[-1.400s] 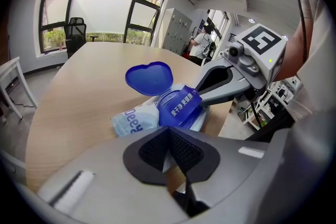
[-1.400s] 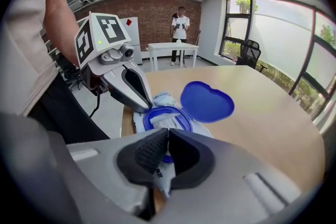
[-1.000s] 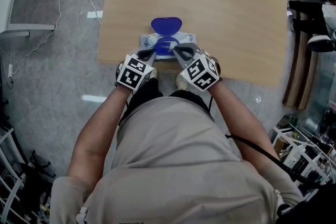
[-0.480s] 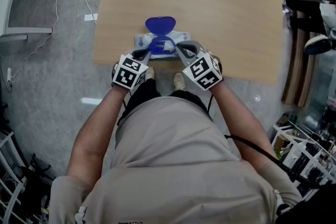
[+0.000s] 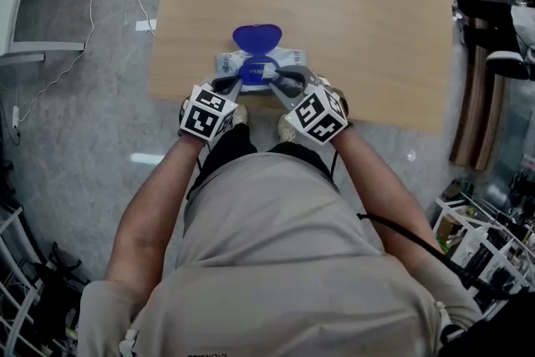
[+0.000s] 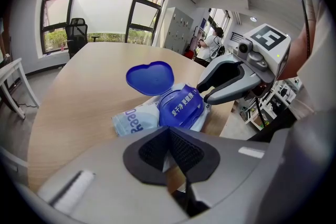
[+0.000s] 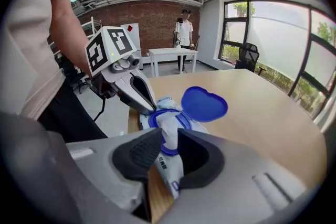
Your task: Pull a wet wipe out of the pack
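Note:
The wet wipe pack [image 5: 261, 63] lies near the front edge of the wooden table [image 5: 351, 12], its blue heart-shaped lid [image 5: 257, 37] flipped open. My left gripper [image 5: 231, 84] is at the pack's near left corner. In the left gripper view its jaws [image 6: 169, 136] are pressed together on the pack's edge [image 6: 134, 120]. My right gripper [image 5: 282, 79] reaches over the blue opening. In the right gripper view a white wipe [image 7: 167, 126] stands up out of the opening ring, and the right gripper [image 7: 168, 139] is shut on that wipe.
The table's front edge [image 5: 368, 123] runs just behind both grippers. A white cable [image 5: 75, 54] trails on the grey floor at left, and shelving [image 5: 468, 238] stands at lower right. A person [image 7: 184, 34] stands by a white table [image 7: 170, 52] far back in the room.
My right gripper has moved left from the pack's right end onto the blue opening and closed on the wipe. The left gripper has stayed at the pack's corner.

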`<state>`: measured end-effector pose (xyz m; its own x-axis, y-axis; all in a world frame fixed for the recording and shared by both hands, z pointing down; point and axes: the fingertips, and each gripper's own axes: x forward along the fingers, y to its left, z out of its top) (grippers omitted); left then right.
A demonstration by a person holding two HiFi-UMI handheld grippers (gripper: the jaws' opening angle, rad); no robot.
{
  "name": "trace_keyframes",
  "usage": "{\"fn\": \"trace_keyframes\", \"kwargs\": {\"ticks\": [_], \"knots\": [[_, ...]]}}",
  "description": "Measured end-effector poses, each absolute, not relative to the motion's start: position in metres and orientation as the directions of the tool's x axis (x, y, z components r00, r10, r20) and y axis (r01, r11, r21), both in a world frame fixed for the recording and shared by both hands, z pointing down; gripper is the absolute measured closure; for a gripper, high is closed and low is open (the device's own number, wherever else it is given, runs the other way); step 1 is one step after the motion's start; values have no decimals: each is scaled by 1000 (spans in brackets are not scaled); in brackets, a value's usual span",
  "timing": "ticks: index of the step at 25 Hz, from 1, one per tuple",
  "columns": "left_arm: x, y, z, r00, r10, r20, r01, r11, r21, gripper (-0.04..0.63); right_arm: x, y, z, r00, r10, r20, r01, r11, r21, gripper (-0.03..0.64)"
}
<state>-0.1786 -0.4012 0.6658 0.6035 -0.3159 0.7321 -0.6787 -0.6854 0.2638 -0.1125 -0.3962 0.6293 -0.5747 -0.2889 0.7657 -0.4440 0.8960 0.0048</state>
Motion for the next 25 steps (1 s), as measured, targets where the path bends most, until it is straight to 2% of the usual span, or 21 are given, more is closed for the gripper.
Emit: {"fn": "trace_keyframes", "kwargs": {"ticks": [2, 7, 9, 12, 25], "knots": [[-179, -401, 666, 606, -315, 731, -676, -687, 265, 588, -113, -398, 633, -565, -288, 773, -444, 896, 9, 509], [-179, -400, 667, 611, -314, 727, -673, -689, 268, 588, -117, -400, 644, -537, -277, 797, -433, 901, 21, 511], [-179, -400, 667, 611, -314, 726, -672, -691, 266, 588, -118, -401, 646, -530, -280, 801, -430, 902, 31, 529], [-179, -400, 667, 614, -311, 726, -671, -690, 272, 588, -119, -403, 645, -527, -290, 799, -428, 902, 45, 604], [-181, -401, 666, 603, -322, 730, -677, -691, 254, 588, -114, -403, 631, -538, -324, 778, -469, 882, 43, 612]]}}
